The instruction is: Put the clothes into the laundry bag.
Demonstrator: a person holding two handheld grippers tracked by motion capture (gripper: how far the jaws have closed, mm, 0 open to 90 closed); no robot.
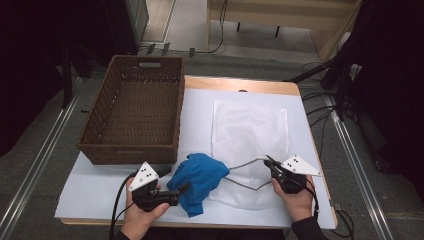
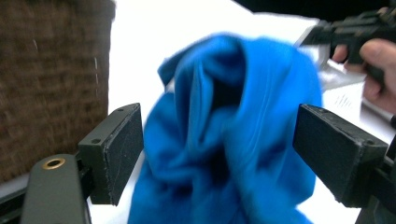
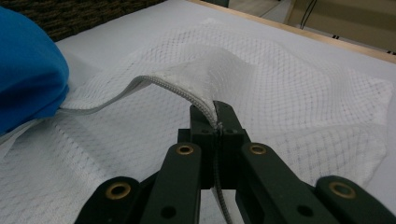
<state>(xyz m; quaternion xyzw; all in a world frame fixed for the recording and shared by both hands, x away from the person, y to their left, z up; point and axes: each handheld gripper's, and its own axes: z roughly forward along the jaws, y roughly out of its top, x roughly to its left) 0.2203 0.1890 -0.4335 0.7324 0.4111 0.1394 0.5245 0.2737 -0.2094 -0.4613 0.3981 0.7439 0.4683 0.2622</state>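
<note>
A crumpled blue cloth (image 1: 200, 175) lies on the white table cover at the near left corner of a white mesh bag (image 1: 250, 130), partly over the bag's opening. My left gripper (image 1: 182, 192) points at it from the left. In the left gripper view its jaws stand open on either side of the blue cloth (image 2: 233, 93), with the pads (image 2: 123, 154) not pressing it. My right gripper (image 1: 270, 162) is shut on the bag's zipper edge (image 3: 173, 86) and holds it lifted off the table, so the mouth gapes toward the blue cloth (image 3: 23, 79).
A brown wicker basket (image 1: 127, 147) with nothing in it stands at the back left, its near wall close behind the left gripper. The white cover (image 1: 95, 185) reaches the table's front edge. Cables and stands sit on the floor to the right.
</note>
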